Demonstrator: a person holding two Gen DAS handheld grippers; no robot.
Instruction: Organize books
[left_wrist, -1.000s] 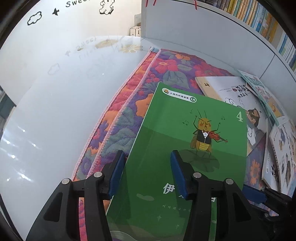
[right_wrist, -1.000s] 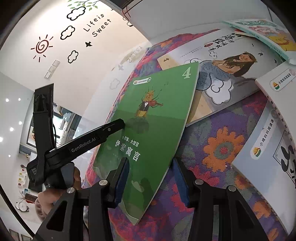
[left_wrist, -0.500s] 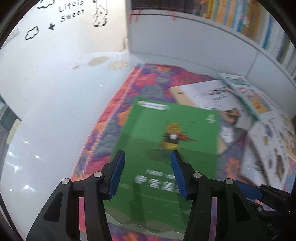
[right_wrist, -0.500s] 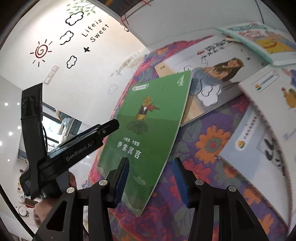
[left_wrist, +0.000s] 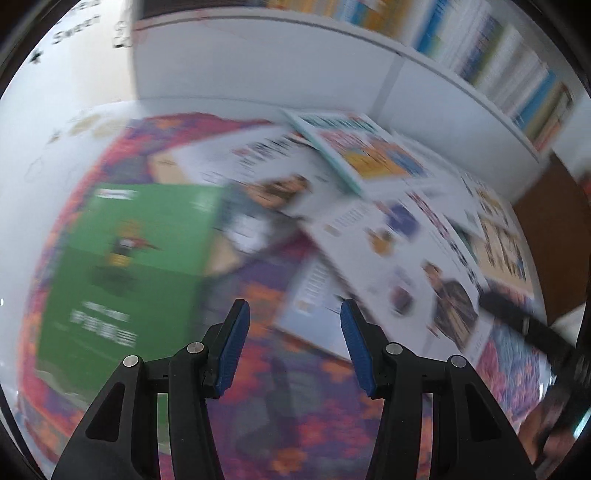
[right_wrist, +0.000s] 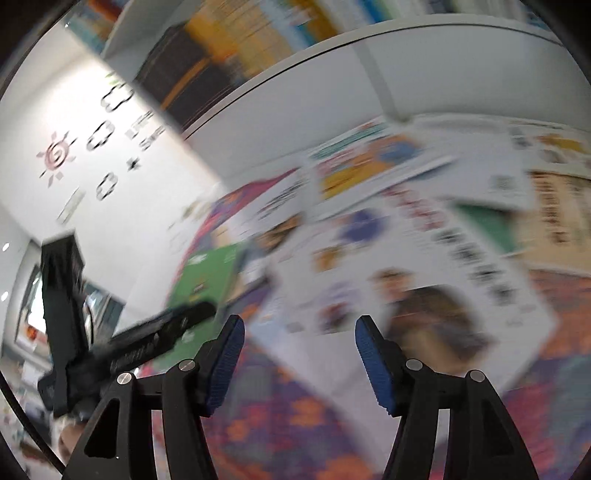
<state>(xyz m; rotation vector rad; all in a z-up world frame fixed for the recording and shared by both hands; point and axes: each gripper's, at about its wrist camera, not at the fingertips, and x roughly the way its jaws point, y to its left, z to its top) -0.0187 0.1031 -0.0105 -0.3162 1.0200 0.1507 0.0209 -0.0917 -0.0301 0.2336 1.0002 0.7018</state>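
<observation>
Both views are blurred by motion. A green book (left_wrist: 125, 266) with an insect picture lies flat on the floral mat (left_wrist: 295, 406), to the left of my left gripper (left_wrist: 294, 310), which is open with nothing between its blue pads. Ahead of that gripper lies a small pale book (left_wrist: 314, 295), partly under a large white picture book (left_wrist: 424, 258). My right gripper (right_wrist: 300, 325) hovers over the same large white book (right_wrist: 424, 280); its jaws are opening and hold nothing. In the right wrist view the green book (right_wrist: 207, 273) lies far left, behind the left gripper's black body (right_wrist: 147, 347).
More books overlap on the mat: a white one with a girl (left_wrist: 280, 184) and a teal-edged one (left_wrist: 365, 155). A white bookshelf (left_wrist: 480, 55) full of upright books runs along the back. White floor (left_wrist: 37, 221) borders the mat on the left.
Both grippers have swept right, away from the green book, toward the pile of white books. The green book stays flat on the mat. The right jaws stand wider than before.
</observation>
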